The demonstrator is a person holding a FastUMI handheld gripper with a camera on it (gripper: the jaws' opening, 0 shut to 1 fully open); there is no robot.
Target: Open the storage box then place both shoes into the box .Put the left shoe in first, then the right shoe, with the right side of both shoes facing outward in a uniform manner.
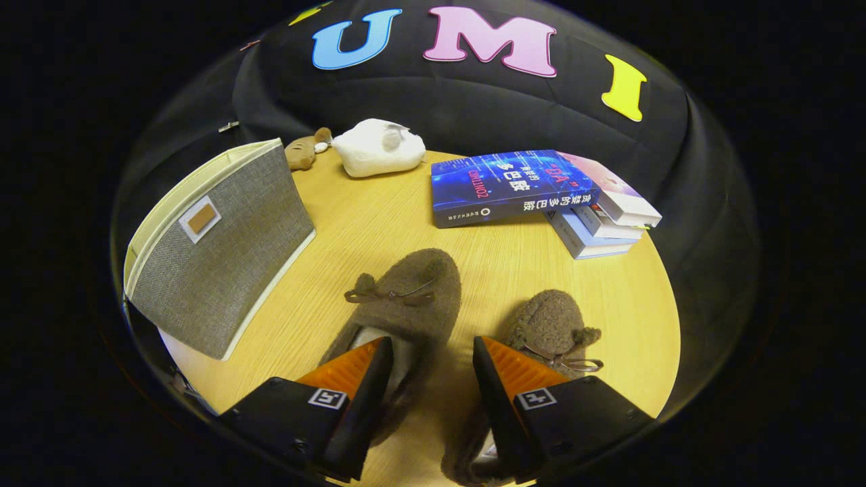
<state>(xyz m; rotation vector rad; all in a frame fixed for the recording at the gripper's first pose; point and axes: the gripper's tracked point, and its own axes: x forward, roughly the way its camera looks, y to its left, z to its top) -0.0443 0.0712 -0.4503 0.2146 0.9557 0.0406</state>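
- Gripper view: the gripper [431, 352] hangs over a round wooden table [487, 270], its two orange-faced fingers [352, 368] standing apart with a clear gap between them and clamping nothing.
- A brown fuzzy left shoe [402, 297], with a small bow on its top, lies just ahead of the left finger; that finger's tip overlaps the shoe's heel opening, though whether it touches cannot be told.
- A matching right shoe [551, 328] lies beside the right finger, toe pointing away, its bow close to the finger's black base. The lower part of this shoe runs under the finger.
- The bare strip of table between the two shoes lines up with the gap between the fingers.
- The storage box [216, 253], grey fabric with cream trim and a small brown patch on its face, stands on the table well off to the left of the left shoe. Its lid appears shut.
- Beyond the shoes, on the right part of the table, a blue book [511, 186] rests on a stack of other books [605, 216].
- At the far edge, a white plush toy [377, 149] sits beside a small brown plush toy [304, 150], just behind the box.
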